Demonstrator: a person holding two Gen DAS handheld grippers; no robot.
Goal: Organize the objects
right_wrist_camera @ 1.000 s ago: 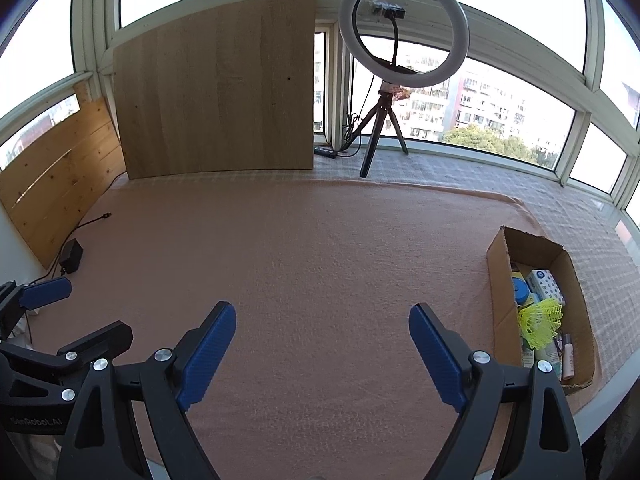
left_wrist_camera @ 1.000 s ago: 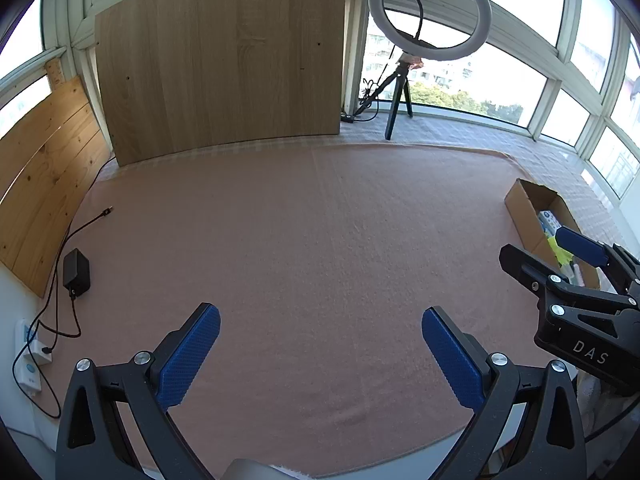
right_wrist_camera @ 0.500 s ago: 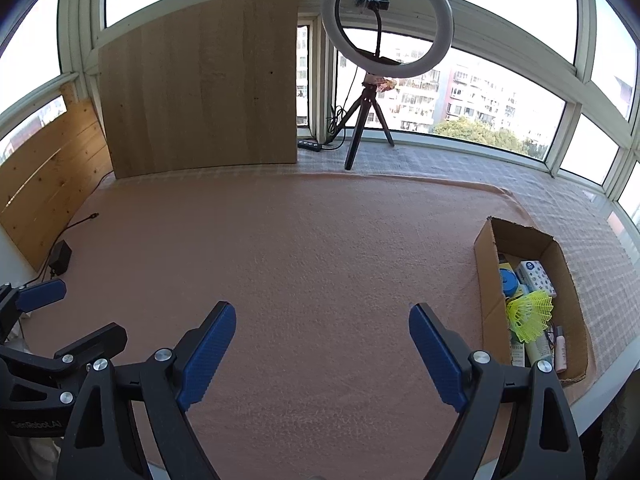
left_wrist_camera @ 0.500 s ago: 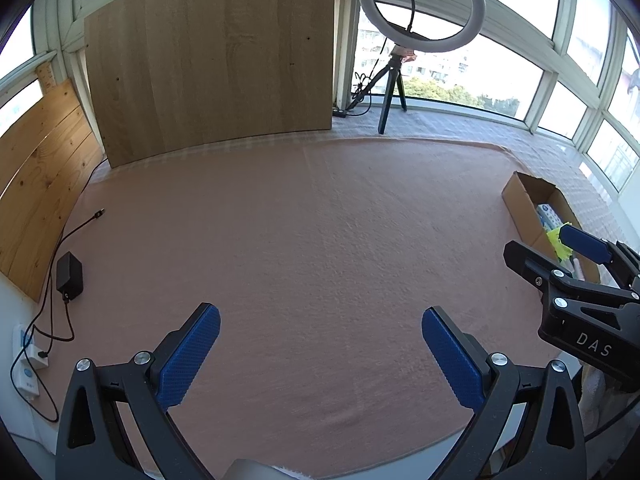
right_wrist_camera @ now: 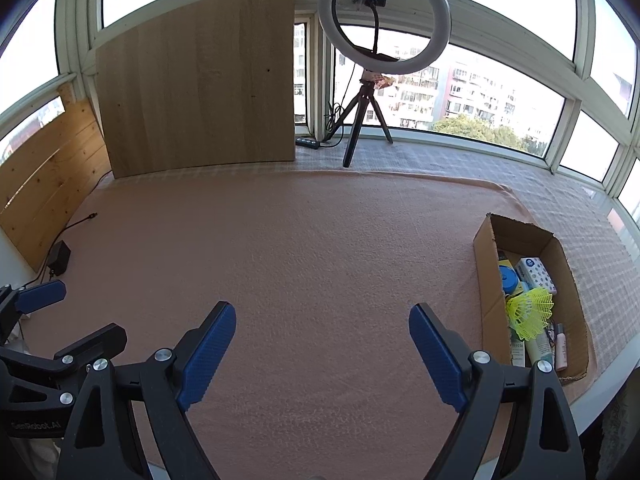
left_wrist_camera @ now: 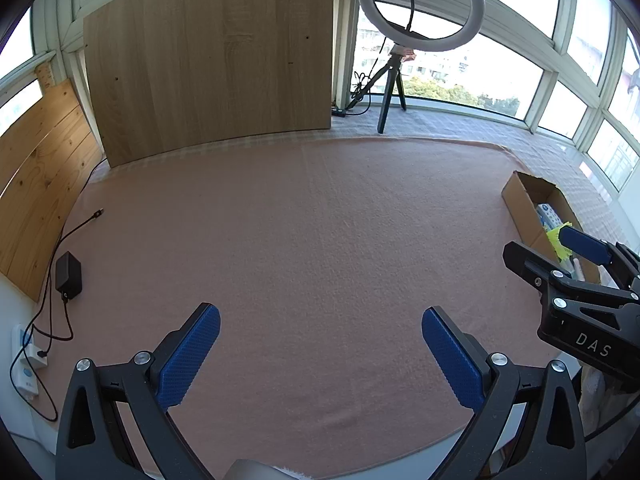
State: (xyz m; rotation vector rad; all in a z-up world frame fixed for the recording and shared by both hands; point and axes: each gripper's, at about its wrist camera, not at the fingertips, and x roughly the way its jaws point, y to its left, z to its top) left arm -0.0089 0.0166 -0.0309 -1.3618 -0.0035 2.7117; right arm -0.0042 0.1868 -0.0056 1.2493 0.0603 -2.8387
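Both hand-held grippers hover level, jaws spread, empty.

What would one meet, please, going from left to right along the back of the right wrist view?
Pine slat panel → large wooden board → power strip → ring light on its tripod → cardboard box, nearer, at the right.

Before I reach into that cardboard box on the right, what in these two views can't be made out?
- Cardboard box, left wrist view: the right gripper covers its near half.
- Box floor, right wrist view: hidden under the yellow shuttlecock, blue lid and dotted packet.
- Tubes at the near end: labels too small to read.
- Left gripper, right wrist view: cut off by the frame edge.
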